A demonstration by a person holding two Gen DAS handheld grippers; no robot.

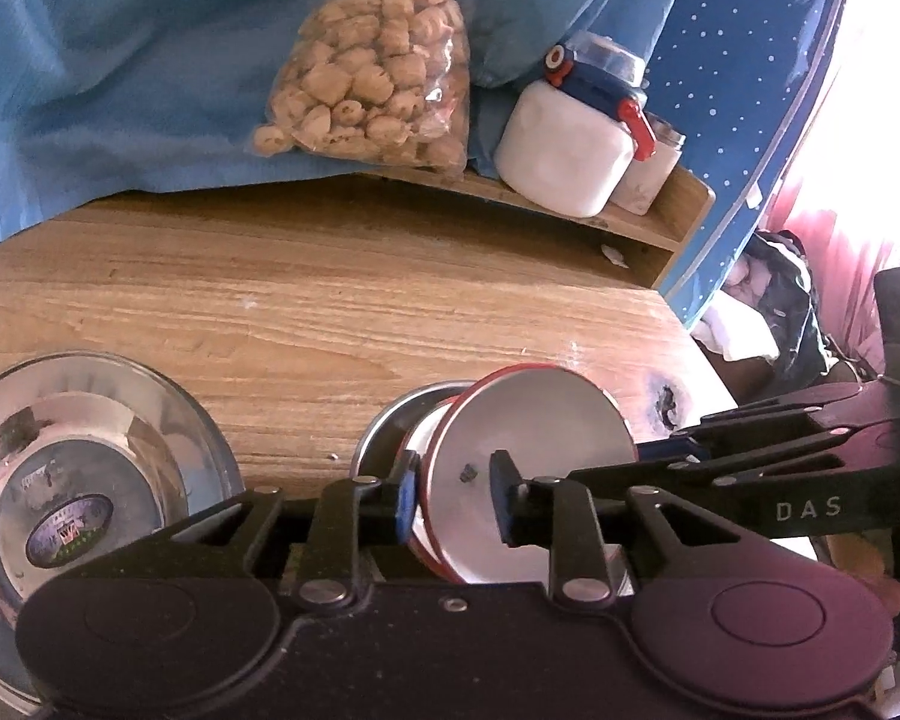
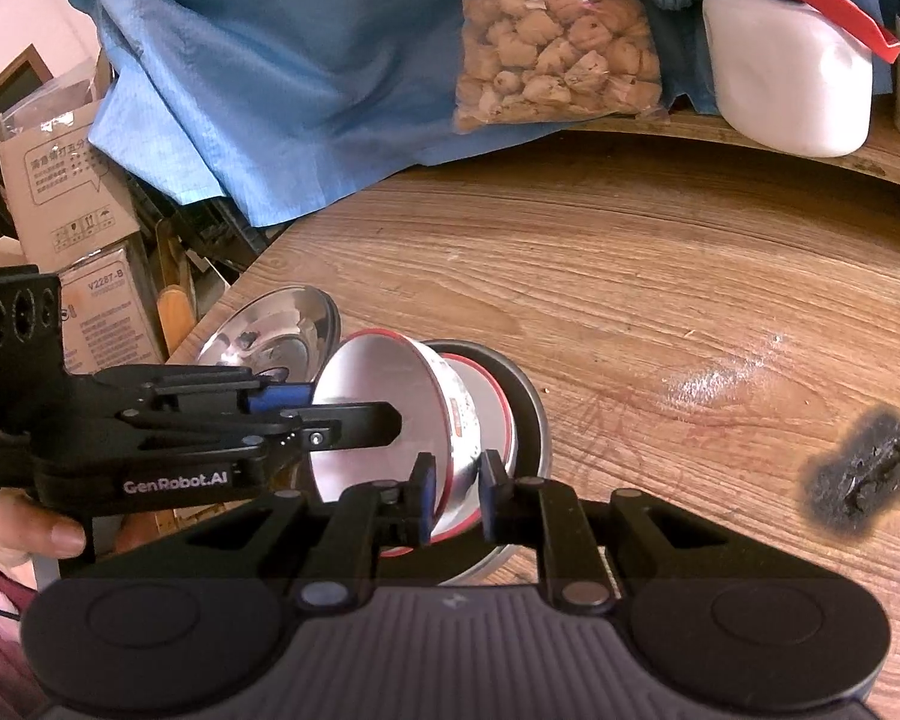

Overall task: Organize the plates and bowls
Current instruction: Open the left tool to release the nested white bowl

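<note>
A red-rimmed white bowl [image 2: 384, 414] is tipping on its side over a second red-rimmed bowl [image 2: 480, 402], which is sitting in a shallow steel plate [image 2: 528, 414] on the wooden table [image 2: 660, 276]. The tilted bowl's mouth is facing the left gripper [image 1: 450, 495], whose fingers are straddling the rim with one blue pad inside and one outside; the outer pad is lying against the wall, but the inner one is standing clear of the white interior, so this claw is reading as released rather than clamped. The right gripper [image 2: 456, 495] is clenching the tilted bowl's lower wall from the near side, nearly closed on thin metal. In my judgement the coming move depends on that tilt: the bowl's axis is lying almost level, pointing away from the plate toward the left gripper, so the right hand is carrying it and will need to roll it upright to nest it.

A larger steel bowl [image 1: 84, 468] with a sticker inside is waiting just beside the stack, toward the table edge. Farther back a bag of puffed snacks [image 1: 372, 72] and a white clip-lid jar [image 1: 570, 138] are resting on a raised shelf against blue cloth [image 1: 120, 60]. Cardboard boxes [image 2: 72, 192] are crowding the floor beyond.
</note>
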